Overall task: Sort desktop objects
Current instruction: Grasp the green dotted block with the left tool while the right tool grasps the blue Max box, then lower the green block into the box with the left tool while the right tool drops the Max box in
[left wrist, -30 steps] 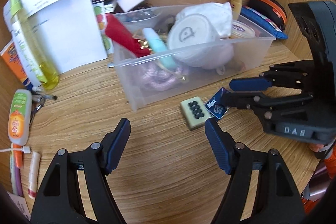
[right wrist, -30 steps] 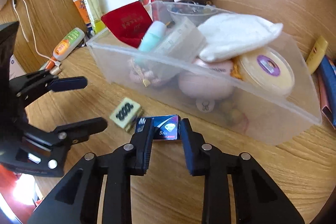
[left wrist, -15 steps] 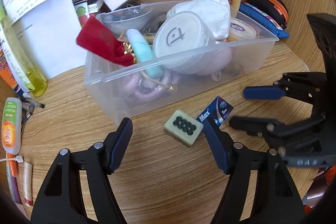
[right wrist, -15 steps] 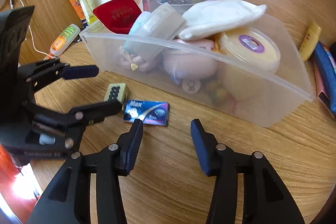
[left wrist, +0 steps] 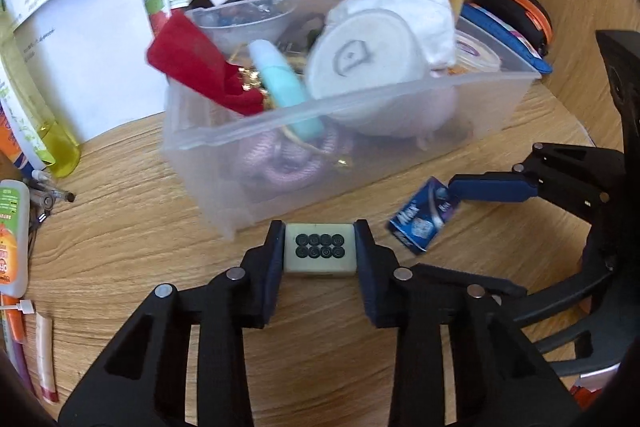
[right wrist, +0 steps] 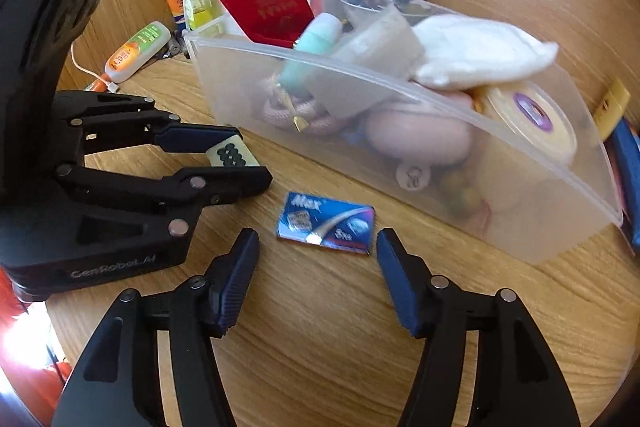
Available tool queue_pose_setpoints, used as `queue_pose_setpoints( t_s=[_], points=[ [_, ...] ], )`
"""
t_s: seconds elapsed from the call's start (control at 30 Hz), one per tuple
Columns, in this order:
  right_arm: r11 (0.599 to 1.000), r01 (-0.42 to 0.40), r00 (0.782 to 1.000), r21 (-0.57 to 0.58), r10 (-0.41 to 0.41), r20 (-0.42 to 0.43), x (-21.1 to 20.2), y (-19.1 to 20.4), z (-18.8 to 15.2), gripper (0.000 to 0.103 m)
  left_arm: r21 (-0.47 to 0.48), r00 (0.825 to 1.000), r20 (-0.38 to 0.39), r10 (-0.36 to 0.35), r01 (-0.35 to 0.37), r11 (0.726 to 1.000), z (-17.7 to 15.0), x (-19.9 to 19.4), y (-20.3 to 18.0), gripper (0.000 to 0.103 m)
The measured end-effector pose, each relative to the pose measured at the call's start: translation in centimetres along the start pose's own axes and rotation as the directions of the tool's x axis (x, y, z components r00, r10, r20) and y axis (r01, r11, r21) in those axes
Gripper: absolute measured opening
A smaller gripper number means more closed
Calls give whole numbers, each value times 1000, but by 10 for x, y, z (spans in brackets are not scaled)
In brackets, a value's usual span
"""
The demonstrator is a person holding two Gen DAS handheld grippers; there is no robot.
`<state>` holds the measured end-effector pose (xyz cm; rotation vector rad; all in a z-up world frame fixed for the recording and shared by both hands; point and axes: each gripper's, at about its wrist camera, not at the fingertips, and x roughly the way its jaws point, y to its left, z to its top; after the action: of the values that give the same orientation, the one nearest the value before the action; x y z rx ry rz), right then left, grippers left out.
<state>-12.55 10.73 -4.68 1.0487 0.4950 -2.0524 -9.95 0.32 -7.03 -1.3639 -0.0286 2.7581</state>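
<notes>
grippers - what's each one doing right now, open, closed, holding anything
Left gripper: closed on the pale green tile with black dots.
Right gripper: open, holding nothing; the blue packet lies on the desk between its fingers.

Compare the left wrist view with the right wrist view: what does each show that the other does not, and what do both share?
Only the left wrist view shows the black-and-orange zip case in the back corner and the pens at the left edge.

Only the right wrist view shows the white cable and the left tongs' housing with its lettering.

Both show the left tongs shut on the mahjong tile, the open right tongs, the blue Max packet lying on the desk, and the full clear plastic bin.
</notes>
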Motion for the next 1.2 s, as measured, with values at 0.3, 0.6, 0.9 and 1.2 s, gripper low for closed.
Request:
queue_pose_setpoints(
  t_s=[0.3,0.6,0.9,1.2],
  points=[
    [1000,6,999,11,-7,32,-3,-2,1,45,-57,998,66,-6,10,998,-3,-17,13,33],
    [998,-1,991,67,-7,131,-45,-14,-11,45,-80,995,100,28,-20,997,-16,-37,17,33],
    [990,38,973,134,-67,219,-85,-37,-14,45,-68,982,184,43,-30,997,2,-65,9,33],
    [978,93,952,188,-142,271,-106,-66,-10,45,-64,966,251,63,-48,997,33,-76,13,33]
  ],
)
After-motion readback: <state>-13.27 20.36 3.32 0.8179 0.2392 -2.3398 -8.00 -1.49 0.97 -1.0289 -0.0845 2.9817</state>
